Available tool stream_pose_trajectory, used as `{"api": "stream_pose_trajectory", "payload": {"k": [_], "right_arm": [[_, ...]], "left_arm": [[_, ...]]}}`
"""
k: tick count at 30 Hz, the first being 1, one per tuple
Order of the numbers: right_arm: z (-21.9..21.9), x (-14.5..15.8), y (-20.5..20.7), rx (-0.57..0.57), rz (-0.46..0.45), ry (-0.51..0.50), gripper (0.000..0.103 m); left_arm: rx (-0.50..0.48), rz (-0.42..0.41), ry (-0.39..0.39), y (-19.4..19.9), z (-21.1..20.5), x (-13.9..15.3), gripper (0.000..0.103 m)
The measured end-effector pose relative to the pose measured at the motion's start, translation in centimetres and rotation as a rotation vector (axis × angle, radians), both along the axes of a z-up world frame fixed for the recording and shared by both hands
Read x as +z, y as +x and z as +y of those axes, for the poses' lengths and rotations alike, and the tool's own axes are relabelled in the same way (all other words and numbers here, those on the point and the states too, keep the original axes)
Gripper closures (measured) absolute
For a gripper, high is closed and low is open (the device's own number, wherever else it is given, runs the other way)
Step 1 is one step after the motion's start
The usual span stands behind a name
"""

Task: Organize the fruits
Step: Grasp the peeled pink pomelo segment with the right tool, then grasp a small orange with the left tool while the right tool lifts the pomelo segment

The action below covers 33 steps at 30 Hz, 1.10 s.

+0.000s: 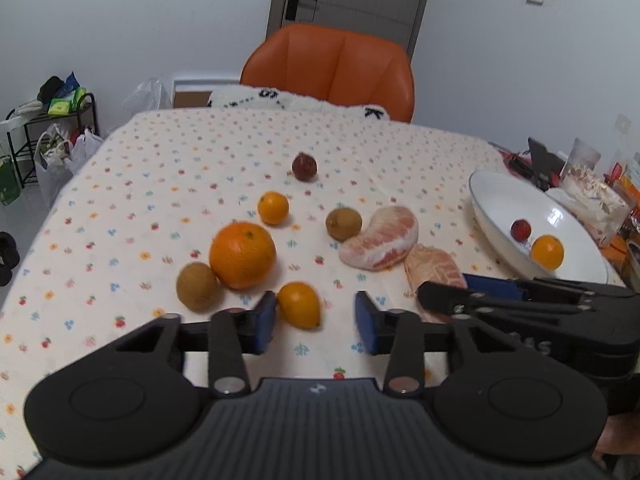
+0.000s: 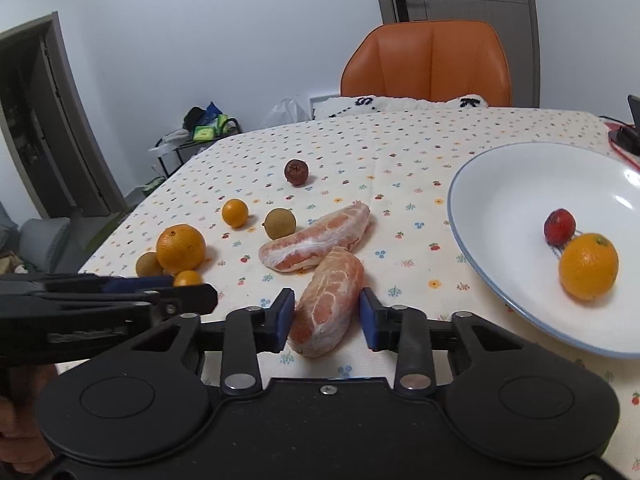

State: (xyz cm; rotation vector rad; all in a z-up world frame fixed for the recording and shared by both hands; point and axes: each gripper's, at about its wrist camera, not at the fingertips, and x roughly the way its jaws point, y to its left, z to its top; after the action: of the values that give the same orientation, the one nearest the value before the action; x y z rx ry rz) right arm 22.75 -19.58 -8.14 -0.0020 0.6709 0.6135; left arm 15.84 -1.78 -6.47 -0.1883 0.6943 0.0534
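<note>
Soft indoor light, fisheye-warped edges

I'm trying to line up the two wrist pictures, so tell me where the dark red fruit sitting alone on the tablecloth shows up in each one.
Left wrist view: the dark red fruit lies upper middle, beyond the small orange, below the orange chair.
Right wrist view: the same dark red fruit lies left of centre, farthest back of the loose fruit.
Shared landmark: the white plate, at the right in both views, holding a small red fruit and an orange.
</note>
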Motion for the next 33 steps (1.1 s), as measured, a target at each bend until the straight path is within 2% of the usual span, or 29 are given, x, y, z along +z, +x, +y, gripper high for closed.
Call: {"api": "stream_pose_trajectory", "payload": {"k": [3, 9, 11, 15, 20, 31, 33], "right_arm": [[-0.8, 0.0, -0.2, -0.004, 0.015, 0.03, 0.073], [-2.2, 0.0, -0.3, -0.023, 0.041, 0.086, 0.079], [-2.6, 0.2, -0.5, -0.029, 0.039, 0.105, 0.081], [-3.4, 0.8, -0.8, -0.035, 0.024, 0.14, 0.083], [-4.7, 1.5, -1.2, -0.045, 0.011, 0.18, 0.083], [-6.8, 2.5, -2.3, -0.071, -0.019, 0.216, 0.084], [-7.1, 2.5, -2.4, -0.077, -0.022, 0.221, 0.083]], "left_arm": [[0.003, 0.005, 0.003, 0.1, -0.1, -0.1, 0.085], [-0.006, -0.014, 0.006, -0.5, -0.5, 0.7, 0.087], [-0.01, -0.022, 0.012, -0.6, -0.8, 1.1, 0.094], [-0.016, -0.037, 0.017, -0.9, -1.2, 1.7, 0.095], [-0.032, -0.055, 0.017, -1.2, -1.8, 2.3, 0.102], [-0.021, -0.063, 0.026, -1.9, -2.4, 2.9, 0.103], [-0.019, -0.069, 0.028, -2.0, -2.4, 2.8, 0.1]]}}
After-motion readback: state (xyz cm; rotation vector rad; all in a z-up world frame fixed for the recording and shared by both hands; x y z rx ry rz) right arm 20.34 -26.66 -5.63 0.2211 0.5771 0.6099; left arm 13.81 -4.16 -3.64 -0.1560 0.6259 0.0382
